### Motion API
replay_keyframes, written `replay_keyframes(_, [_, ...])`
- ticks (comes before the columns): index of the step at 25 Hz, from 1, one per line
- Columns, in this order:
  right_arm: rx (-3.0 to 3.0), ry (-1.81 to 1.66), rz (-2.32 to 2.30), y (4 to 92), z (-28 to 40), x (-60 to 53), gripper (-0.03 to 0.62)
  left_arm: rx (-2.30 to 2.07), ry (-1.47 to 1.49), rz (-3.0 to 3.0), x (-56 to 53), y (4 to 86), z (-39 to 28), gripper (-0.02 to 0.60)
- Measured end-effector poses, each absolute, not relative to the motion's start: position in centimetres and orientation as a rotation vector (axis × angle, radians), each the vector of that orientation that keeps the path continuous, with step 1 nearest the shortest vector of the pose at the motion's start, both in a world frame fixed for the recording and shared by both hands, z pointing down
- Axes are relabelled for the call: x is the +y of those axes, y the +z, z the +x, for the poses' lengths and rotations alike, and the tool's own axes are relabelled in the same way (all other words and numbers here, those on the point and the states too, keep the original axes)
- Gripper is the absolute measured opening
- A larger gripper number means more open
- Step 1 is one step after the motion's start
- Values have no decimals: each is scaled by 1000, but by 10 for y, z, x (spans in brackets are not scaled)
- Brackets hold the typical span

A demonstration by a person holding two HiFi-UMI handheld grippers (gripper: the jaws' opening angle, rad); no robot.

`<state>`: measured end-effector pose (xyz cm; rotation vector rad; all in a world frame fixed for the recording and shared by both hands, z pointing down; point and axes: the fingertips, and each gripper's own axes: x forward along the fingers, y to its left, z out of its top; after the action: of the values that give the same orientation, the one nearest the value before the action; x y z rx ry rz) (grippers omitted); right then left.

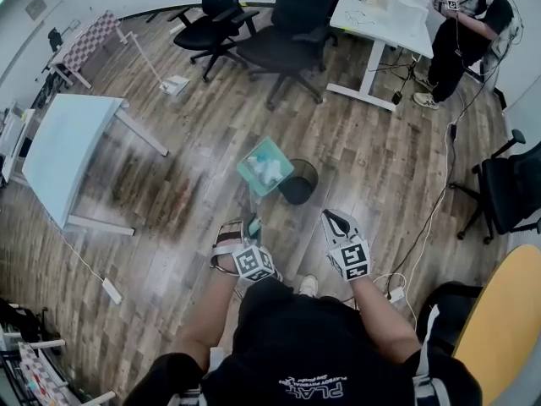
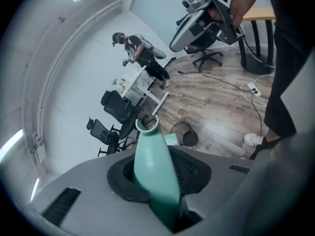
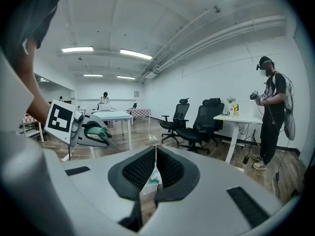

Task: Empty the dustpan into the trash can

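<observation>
Head view: left gripper (image 1: 250, 228) clamps the teal dustpan (image 1: 265, 166) by its handle; right gripper (image 1: 340, 222), just beside it, has its jaws pressed together, empty. Farther out, the pan hangs over the left rim of the black trash can (image 1: 302, 186) on the floor (image 1: 372, 167).

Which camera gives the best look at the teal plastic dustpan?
The head view: the whole teal plastic dustpan shows, white scraps inside, by the black trash can. The left gripper view shows mostly its handle; the right gripper view only a glimpse.

Office chairs (image 1: 292, 15), desk (image 1: 397, 28), perhaps power strip (image 1: 112, 291)
</observation>
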<state>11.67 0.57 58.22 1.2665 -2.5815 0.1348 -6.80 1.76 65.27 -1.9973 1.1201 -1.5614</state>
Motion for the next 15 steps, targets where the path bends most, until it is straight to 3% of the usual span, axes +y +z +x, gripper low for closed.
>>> replay_keyframes(15, [-2601, 126, 1306, 577, 133, 30, 26, 632, -1724, -1823, 47, 683, -26, 98])
